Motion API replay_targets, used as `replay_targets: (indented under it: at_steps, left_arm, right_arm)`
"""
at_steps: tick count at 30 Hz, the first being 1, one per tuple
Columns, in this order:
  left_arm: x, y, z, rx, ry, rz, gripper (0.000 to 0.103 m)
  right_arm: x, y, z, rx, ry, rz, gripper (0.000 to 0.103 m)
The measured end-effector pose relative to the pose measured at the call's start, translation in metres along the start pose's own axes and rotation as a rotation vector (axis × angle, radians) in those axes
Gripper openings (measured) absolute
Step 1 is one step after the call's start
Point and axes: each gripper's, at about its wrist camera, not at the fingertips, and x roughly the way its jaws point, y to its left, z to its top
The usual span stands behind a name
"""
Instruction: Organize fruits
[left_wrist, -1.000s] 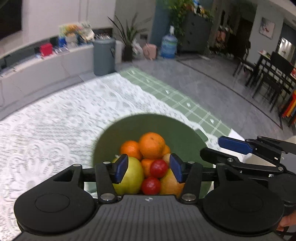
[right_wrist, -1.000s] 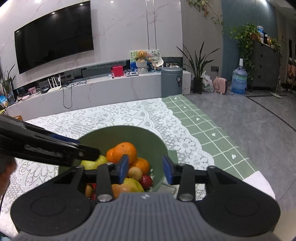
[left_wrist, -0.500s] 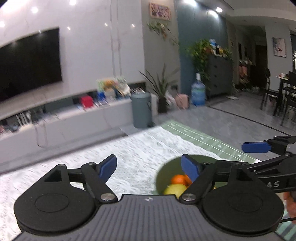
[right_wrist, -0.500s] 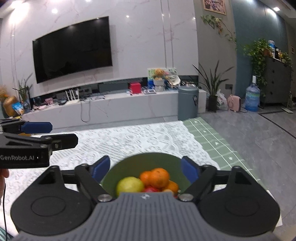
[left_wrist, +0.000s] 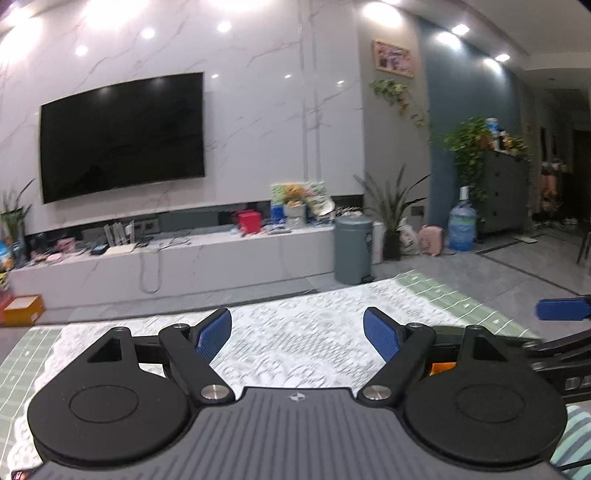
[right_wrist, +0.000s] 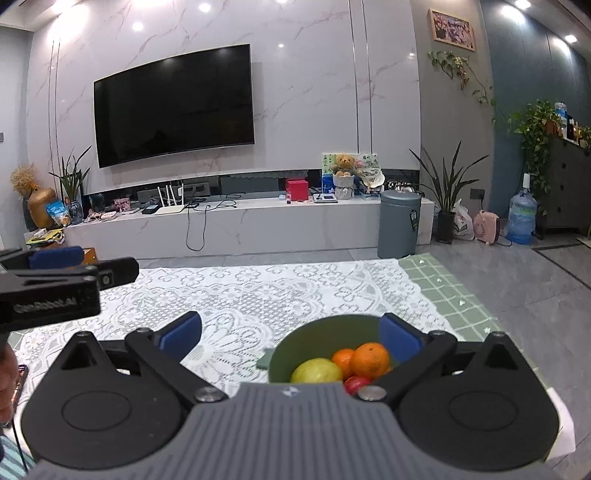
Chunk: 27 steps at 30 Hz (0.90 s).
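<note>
A lace cloth (right_wrist: 258, 295) covers the table, with a green checked mat (right_wrist: 454, 291) showing at its far right edge. On the cloth sits a green bowl (right_wrist: 317, 332), low and right of centre in the right wrist view, partly hidden behind the right gripper (right_wrist: 291, 332). In it lie a yellow-green fruit (right_wrist: 316, 371), two oranges (right_wrist: 369, 360) and a red fruit (right_wrist: 355, 384), piled touching one another. The right gripper's jaws have just been opening and stand wide apart, with nothing pinched; the bowl lies beyond them, under the right-hand pad. The left gripper (left_wrist: 297, 332) has likewise just been opening; its blue pads gape over bare lace and hold nothing. Beyond the table stand a grey bin (right_wrist: 400, 223), a long white shelf (right_wrist: 236, 221) and a wall television (right_wrist: 173, 107). The right view alone shows the fruit clearly, and the left gripper's side at its left edge; the left view shows only a sliver of orange (left_wrist: 441, 367) behind its right finger, and the right gripper's blue pad (left_wrist: 561, 309) at its right edge.
</note>
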Motion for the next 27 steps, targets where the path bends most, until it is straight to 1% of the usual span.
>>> replay_targets:
  at_steps: [1, 3, 5, 8, 12, 14, 16, 21, 27]
  left_arm:
    - [0.002, 0.001, -0.003, 0.003, 0.020, 0.018, 0.103]
    - [0.005, 0.003, -0.010, 0.007, 0.055, 0.035, 0.103]
    - [0.005, 0.007, -0.017, -0.014, 0.050, 0.035, 0.103]
    - [-0.001, 0.008, -0.025, -0.018, 0.036, 0.010, 0.103]
    - [-0.003, 0.005, -0.034, 0.003, 0.065, 0.037, 0.103]
    - [-0.005, 0.005, -0.042, 0.006, 0.081, 0.031, 0.103]
    - [-0.004, 0.003, -0.044, 0.005, 0.104, 0.023, 0.103]
    - [0.000, -0.001, -0.049, 0.009, 0.172, 0.031, 0.103]
    - [0.008, -0.008, -0.060, 0.032, 0.259, 0.029, 0.103]
  right_arm:
    - [-0.001, 0.001, -0.003, 0.004, 0.010, -0.007, 0.099]
    - [-0.001, 0.004, -0.009, 0.006, 0.025, -0.031, 0.099]
    - [-0.001, 0.007, -0.015, 0.002, 0.038, -0.055, 0.099]
    - [-0.001, 0.011, -0.023, -0.013, 0.054, -0.078, 0.099]
    - [-0.001, 0.012, -0.032, -0.030, 0.052, -0.115, 0.099]
    - [0.000, 0.011, -0.036, -0.032, 0.057, -0.132, 0.099]
    - [0.002, 0.010, -0.041, -0.031, 0.069, -0.148, 0.099]
    - [0.010, 0.009, -0.045, -0.051, 0.092, -0.196, 0.099]
    - [0.018, 0.002, -0.053, -0.029, 0.150, -0.178, 0.099]
